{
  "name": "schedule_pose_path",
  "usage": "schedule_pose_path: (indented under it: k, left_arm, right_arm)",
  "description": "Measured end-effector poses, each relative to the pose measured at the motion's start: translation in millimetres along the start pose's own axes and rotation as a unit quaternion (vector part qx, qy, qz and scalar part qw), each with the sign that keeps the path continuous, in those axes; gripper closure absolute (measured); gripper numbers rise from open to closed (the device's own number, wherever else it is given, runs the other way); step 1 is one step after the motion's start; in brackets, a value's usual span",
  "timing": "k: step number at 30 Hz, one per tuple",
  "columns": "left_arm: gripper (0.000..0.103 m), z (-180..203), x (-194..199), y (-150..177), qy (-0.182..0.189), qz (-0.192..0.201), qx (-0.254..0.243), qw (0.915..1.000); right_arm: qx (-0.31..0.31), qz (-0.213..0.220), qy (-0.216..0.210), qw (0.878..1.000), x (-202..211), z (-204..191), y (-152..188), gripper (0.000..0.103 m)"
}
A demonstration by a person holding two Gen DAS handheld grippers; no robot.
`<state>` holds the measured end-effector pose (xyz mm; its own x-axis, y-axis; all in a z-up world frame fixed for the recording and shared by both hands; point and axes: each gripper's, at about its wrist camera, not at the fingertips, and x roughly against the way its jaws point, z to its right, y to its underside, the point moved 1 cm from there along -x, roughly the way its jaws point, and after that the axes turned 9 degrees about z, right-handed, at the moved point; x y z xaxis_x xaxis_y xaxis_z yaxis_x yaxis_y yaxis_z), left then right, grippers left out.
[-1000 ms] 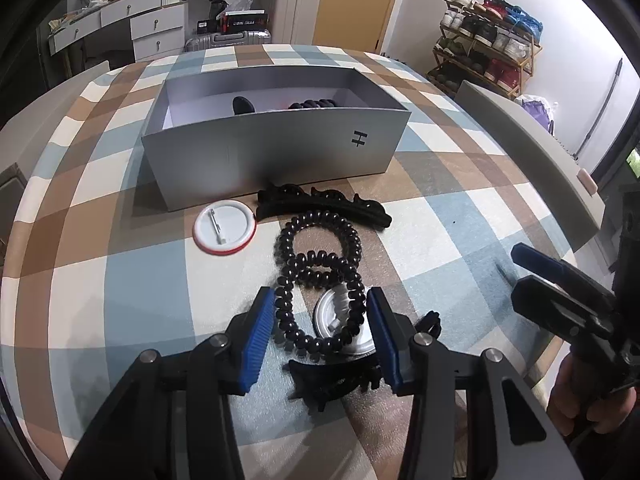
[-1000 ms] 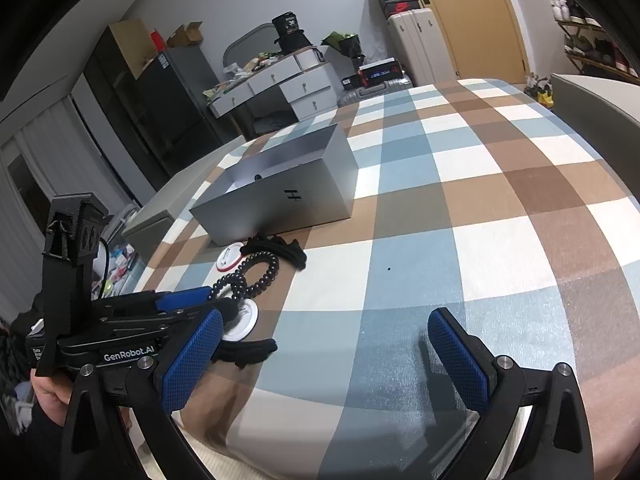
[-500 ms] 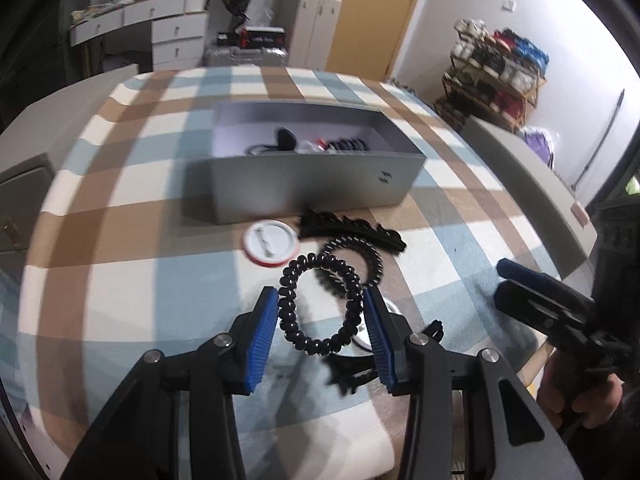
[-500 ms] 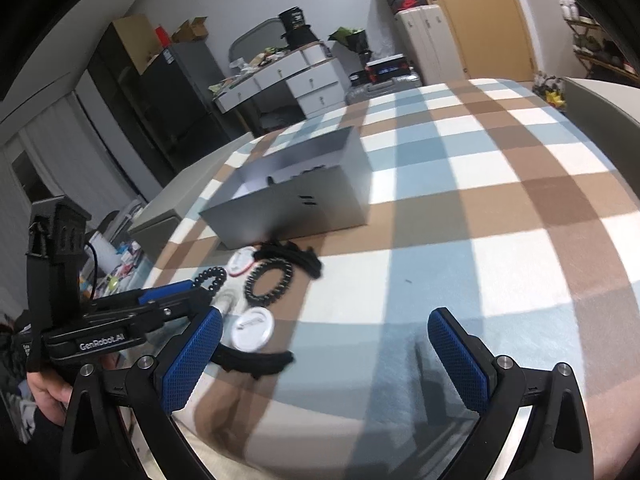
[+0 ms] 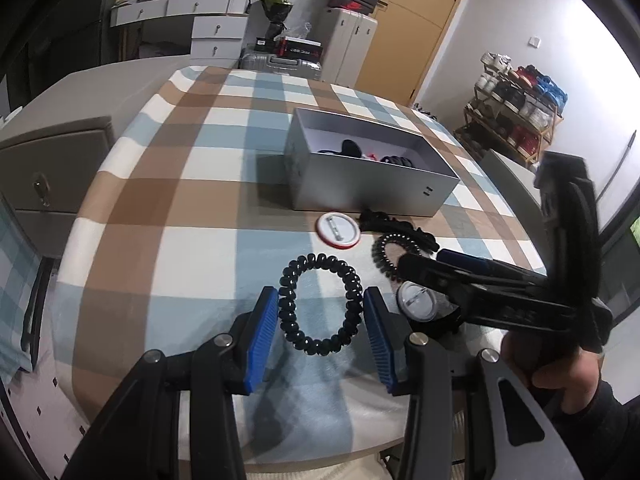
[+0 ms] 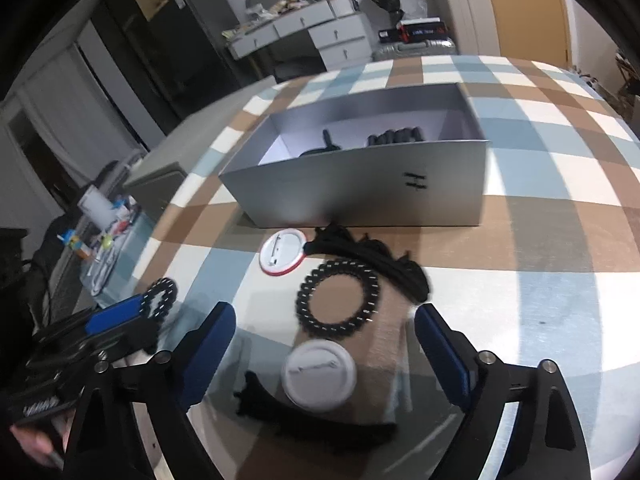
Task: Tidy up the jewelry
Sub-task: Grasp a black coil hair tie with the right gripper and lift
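My left gripper (image 5: 321, 320) is shut on a black spiral hair tie (image 5: 320, 304), held just above the checked tablecloth; it also shows at the left of the right wrist view as the left gripper (image 6: 116, 316) with the tie (image 6: 160, 300). My right gripper (image 6: 324, 352) hangs over the loose items, its jaws wide and closing with nothing pressed between the pads. Below it lie a white badge (image 6: 318, 374), a second spiral hair tie (image 6: 338, 304) and a black hair clip (image 6: 304, 412). The grey open box (image 5: 360, 188) holds several dark items.
A red-rimmed badge (image 6: 282, 256) and another black claw clip (image 6: 372, 256) lie in front of the box (image 6: 360, 192). Grey cabinets flank the table. Drawers, suitcases and a shoe rack stand at the room's far side.
My left gripper has lifted one spiral hair tie off the pile and carried it left. My right gripper has swung left over the remaining items, and its jaws have narrowed a little.
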<state>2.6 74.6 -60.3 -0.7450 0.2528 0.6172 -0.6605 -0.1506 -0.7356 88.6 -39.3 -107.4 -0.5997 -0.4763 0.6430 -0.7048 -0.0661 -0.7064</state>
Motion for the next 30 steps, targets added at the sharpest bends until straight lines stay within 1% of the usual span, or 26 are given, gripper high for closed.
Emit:
schedule_pose_path:
  k: [2, 5, 10, 12, 13, 16, 18, 21, 23, 28, 30]
  left_arm:
    - [0.065, -5, 3, 1, -0.003, 0.006, 0.001, 1.0000]
    - [0.065, -10, 6, 1, 0.002, 0.010, 0.009, 0.9999]
    - [0.065, -15, 7, 3, 0.002, 0.015, 0.009, 0.9999]
    - [0.065, -15, 9, 4, -0.001, 0.017, 0.004, 0.9998]
    - [0.065, -16, 9, 4, 0.000, 0.017, 0.005, 0.9998]
    - [0.065, -16, 10, 5, -0.002, 0.018, 0.007, 0.9998]
    - [0.065, -17, 11, 6, 0.000, 0.018, 0.009, 0.9998]
    - [0.065, -18, 11, 6, -0.001, 0.018, 0.009, 0.9998]
    - [0.065, -18, 11, 5, -0.004, 0.017, 0.009, 0.9998]
    - [0.065, -16, 10, 3, -0.007, 0.016, 0.005, 0.9998]
    - [0.065, -13, 9, 1, -0.008, 0.015, 0.004, 0.9999]
  right_arm:
    - [0.007, -0.001, 0.015, 1.000, -6, -6, 0, 0.020]
    - [0.031, 0.000, 0.043, 0.999, -13, -15, -1, 0.021]
    - [0.093, -0.001, 0.100, 0.991, -23, -29, 4, 0.039]
    - [0.108, 0.003, 0.115, 0.987, -23, -32, 5, 0.054]
    - [0.107, 0.005, 0.114, 0.988, -22, -31, 6, 0.054]
    - [0.102, 0.014, 0.114, 0.988, -19, -27, 6, 0.062]
    - [0.091, 0.017, 0.099, 0.991, -16, -23, 6, 0.065]
    - [0.082, 0.019, 0.091, 0.992, -12, -21, 6, 0.065]
    - [0.075, 0.021, 0.077, 0.994, -8, -18, 7, 0.065]
    - [0.054, 0.045, 0.052, 0.996, 9, -10, 8, 0.065]
    - [0.040, 0.053, 0.036, 0.997, 17, -5, 7, 0.065]
